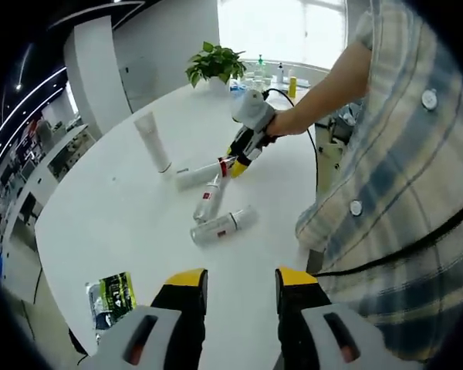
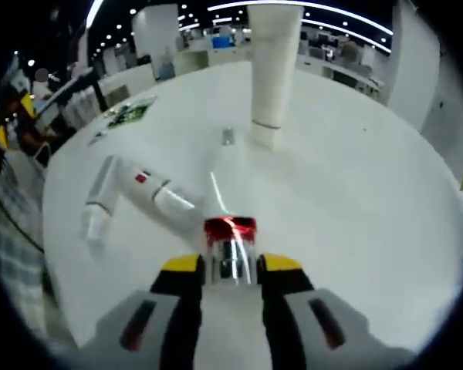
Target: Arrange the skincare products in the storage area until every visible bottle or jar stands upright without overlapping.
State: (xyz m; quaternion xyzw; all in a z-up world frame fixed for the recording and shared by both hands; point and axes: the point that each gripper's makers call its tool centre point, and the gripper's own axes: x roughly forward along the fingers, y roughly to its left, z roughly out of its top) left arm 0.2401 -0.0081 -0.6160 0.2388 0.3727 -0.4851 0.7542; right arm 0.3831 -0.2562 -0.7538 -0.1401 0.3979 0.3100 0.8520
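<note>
On the round white table (image 1: 123, 223) one white tube (image 1: 153, 140) stands upright on its cap. Three white bottles lie flat beside it: one (image 1: 197, 176) nearest the tube, a second (image 1: 209, 199) with a red mark, a third (image 1: 224, 226) closest to me. My right gripper (image 1: 233, 163), held in a person's hand, pinches the red-banded end of the first bottle. In the right gripper view its jaws (image 2: 230, 266) are shut on that red and silver cap (image 2: 230, 231), the upright tube (image 2: 274, 69) is ahead, and a lying bottle (image 2: 139, 189) is to the left. My left gripper (image 1: 239, 289) hovers open above the table's near edge.
A green packet (image 1: 112, 297) lies near the table's edge, seen far off as the packet (image 2: 130, 113) in the right gripper view. A potted plant (image 1: 214, 62) and small bottles (image 1: 278, 73) stand at the table's far side. A person in a plaid shirt (image 1: 401, 193) stands at the right.
</note>
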